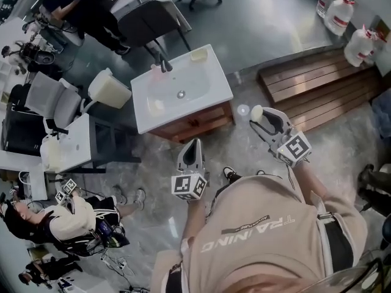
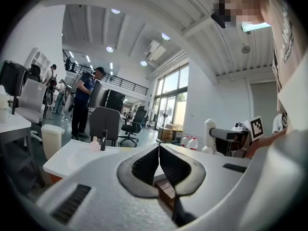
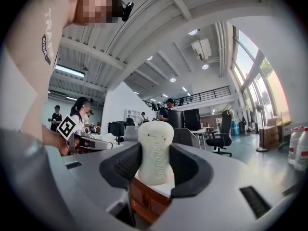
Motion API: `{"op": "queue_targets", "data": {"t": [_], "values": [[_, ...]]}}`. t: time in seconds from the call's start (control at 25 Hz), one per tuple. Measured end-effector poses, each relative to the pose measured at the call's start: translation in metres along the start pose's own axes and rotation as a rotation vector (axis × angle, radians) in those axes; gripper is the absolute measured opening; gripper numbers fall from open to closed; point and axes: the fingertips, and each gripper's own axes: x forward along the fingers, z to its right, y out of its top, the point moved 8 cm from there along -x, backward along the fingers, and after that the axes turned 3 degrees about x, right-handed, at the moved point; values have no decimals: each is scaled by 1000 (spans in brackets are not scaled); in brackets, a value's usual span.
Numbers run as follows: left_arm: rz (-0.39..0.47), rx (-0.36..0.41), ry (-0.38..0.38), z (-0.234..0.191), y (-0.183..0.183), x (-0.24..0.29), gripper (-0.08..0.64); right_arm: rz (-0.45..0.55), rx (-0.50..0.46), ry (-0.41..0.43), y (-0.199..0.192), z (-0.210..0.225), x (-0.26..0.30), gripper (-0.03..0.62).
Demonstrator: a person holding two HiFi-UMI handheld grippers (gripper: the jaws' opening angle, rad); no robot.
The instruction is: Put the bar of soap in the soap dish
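Note:
In the head view a white washbasin (image 1: 211,96) on a wooden cabinet stands ahead of me, with a pale yellow soap dish (image 1: 199,55) at its far right corner. My right gripper (image 1: 261,118) is held off to the basin's right, shut on a cream bar of soap (image 1: 256,112). In the right gripper view the soap (image 3: 155,148) stands upright between the dark pads of the right gripper (image 3: 155,162). My left gripper (image 1: 191,154) hovers just in front of the cabinet. In its own view the left gripper (image 2: 159,153) has its jaws touching with nothing held.
A black faucet (image 1: 164,63) and a small pink bottle (image 1: 156,73) stand at the basin's far edge. A wooden platform (image 1: 317,84) with water jugs (image 1: 357,44) lies to the right. A white bin (image 1: 110,89), chairs and seated people are to the left.

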Motion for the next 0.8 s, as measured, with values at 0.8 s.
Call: {"op": "queue_targets", "data": {"t": [0.8], "values": [[-25,-96,-85,-110,-20,56,11,-98,-43,-34,-15,-16,109,167]]}}
